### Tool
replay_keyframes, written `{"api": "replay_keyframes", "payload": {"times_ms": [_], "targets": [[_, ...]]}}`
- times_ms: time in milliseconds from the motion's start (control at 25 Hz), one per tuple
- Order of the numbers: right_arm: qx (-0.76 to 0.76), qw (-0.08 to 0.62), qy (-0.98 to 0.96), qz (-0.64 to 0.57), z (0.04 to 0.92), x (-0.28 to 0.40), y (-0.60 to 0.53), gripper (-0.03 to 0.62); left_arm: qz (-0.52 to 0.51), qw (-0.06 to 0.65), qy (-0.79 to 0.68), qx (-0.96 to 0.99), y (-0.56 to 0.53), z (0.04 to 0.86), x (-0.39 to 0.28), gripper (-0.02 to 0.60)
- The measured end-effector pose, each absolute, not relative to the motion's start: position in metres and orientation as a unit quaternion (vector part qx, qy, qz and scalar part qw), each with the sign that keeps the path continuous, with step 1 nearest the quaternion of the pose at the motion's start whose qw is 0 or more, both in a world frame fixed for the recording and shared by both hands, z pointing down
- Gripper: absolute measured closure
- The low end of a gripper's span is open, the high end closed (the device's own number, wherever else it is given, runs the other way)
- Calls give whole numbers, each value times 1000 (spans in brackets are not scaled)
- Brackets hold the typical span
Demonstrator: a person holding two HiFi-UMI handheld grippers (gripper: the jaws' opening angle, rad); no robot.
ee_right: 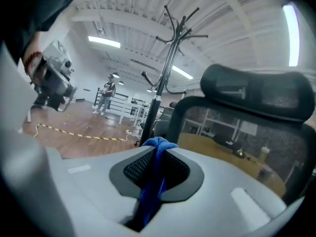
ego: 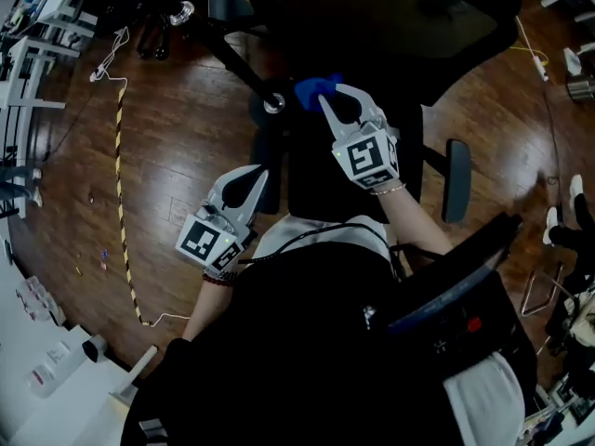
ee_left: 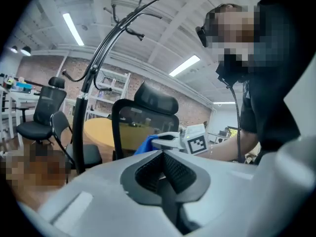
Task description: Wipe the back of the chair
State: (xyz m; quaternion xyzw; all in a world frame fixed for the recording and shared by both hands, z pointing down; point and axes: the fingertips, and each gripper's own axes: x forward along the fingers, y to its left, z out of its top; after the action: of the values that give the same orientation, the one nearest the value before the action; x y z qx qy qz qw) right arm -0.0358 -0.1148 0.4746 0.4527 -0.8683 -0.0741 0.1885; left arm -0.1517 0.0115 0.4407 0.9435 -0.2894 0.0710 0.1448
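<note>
Right claw [ee_right: 157,148] pinched tight on blue cloth [ee_right: 152,184], near chair back [ee_right: 247,127]. Left claw [ee_left: 163,155] closed, empty.

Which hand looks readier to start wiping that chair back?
Right. The right gripper is shut on the blue cloth and faces the chair back. The left gripper is shut, empty, and held further back from it.

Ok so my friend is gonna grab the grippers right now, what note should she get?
Right gripper: shut on the blue cloth, held up near the black mesh chair back; whether they touch can't be told.
Left gripper: shut, nothing in it, held lower at the side.
Done: cloth is gripped; how much is wiped can't be told.
Left: wipe the chair back with the cloth.
</note>
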Motion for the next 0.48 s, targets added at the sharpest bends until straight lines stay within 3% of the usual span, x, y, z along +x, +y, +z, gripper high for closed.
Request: {"api": "replay_keyframes", "payload": {"times_ms": [240, 360, 480], "targets": [[488, 94, -864, -82, 352, 61, -13, 560, 27, 103, -320, 941, 36, 361, -113, 577], [503, 39, -861, -61, 309, 105, 57, 560, -2, 132, -314, 940, 65, 342, -76, 577], [512, 42, -856, -48, 289, 135, 121, 560, -19, 152, -281, 947, 107, 336, -42, 577]]}}
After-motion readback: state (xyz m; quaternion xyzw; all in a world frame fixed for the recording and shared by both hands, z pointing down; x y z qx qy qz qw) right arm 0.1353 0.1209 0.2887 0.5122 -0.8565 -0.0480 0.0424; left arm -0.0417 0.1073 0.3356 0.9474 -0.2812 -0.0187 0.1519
